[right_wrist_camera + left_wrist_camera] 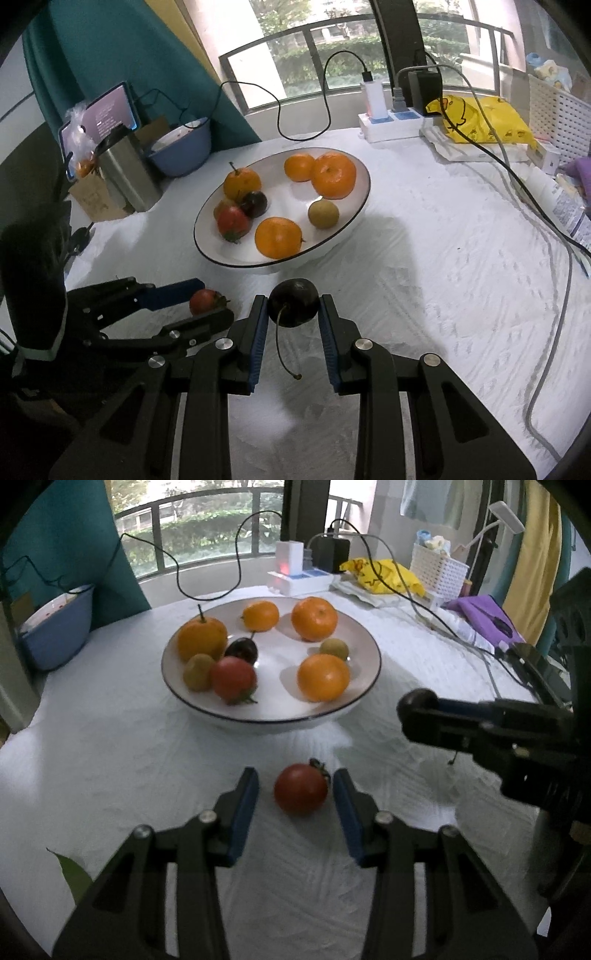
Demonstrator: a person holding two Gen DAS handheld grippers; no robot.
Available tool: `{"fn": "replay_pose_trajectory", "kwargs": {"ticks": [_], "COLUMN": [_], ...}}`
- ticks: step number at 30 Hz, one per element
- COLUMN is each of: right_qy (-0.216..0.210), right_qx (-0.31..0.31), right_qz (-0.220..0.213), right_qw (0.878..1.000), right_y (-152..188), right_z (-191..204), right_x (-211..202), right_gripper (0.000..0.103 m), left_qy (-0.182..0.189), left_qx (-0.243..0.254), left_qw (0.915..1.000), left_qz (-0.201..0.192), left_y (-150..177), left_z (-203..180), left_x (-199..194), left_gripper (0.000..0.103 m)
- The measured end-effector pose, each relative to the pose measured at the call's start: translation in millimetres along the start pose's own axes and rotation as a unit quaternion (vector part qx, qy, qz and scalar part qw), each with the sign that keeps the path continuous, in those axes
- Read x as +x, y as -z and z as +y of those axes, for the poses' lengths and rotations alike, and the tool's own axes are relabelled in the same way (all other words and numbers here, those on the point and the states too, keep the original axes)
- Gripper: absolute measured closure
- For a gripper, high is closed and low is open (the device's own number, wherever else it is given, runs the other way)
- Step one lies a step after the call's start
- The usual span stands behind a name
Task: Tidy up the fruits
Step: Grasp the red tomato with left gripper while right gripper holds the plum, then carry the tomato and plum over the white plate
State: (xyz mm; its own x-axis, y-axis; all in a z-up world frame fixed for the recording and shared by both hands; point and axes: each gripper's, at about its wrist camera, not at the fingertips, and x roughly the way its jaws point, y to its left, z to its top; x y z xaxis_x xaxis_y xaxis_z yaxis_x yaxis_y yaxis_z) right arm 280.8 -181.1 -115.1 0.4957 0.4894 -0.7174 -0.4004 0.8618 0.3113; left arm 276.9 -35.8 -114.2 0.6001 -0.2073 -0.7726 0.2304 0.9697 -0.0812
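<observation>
A white bowl with a dark rim (pixel 362 690) (pixel 207 251) sits mid-table and holds several oranges, a red tomato (pixel 233 678), a dark cherry (pixel 242 650) and small brownish fruits. A loose red tomato (pixel 301 788) (pixel 204 301) lies on the white cloth in front of the bowl, between the fingers of my open left gripper (pixel 295 786) (pixel 199 301), apart from the pads. My right gripper (pixel 293 306) is shut on a dark cherry (pixel 293 302) whose stem hangs down. The right gripper also shows at the right of the left wrist view (pixel 417 710).
A blue basin (pixel 55 627) (pixel 181 151), a steel canister (pixel 127 173) and a cardboard box stand at the left. A power strip (pixel 391 123), cables, a yellow bag (pixel 480 122) and a white basket (pixel 437 570) lie at the back right. A green leaf (pixel 74 877) shows near left.
</observation>
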Motion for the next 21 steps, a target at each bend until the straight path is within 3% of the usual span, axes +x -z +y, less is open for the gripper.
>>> {"fn": "replay_pose_trajectory", "kwargs": {"ticks": [3,21], "right_qy": [0.001,0.009], "right_qx": [0.000,-0.023], "right_qz": [-0.001,-0.020], "right_qw": [1.000,0.999], "right_y": [-1.7,-35.7], "right_z": [-1.2,4.2], "right_x": [-0.4,-0.4], "right_gripper": [0.073,0.073], "left_qy": [0.006,0.025], "left_qx": [0.002,-0.014], "left_qw": [1.0000,0.9986], "left_qz": [-0.001,-0.044], "left_y": [-0.3,-25.6], "left_z": [0.4,12.5], "left_x": [-0.7,-21.6], "left_gripper": [0.074,0.074]}}
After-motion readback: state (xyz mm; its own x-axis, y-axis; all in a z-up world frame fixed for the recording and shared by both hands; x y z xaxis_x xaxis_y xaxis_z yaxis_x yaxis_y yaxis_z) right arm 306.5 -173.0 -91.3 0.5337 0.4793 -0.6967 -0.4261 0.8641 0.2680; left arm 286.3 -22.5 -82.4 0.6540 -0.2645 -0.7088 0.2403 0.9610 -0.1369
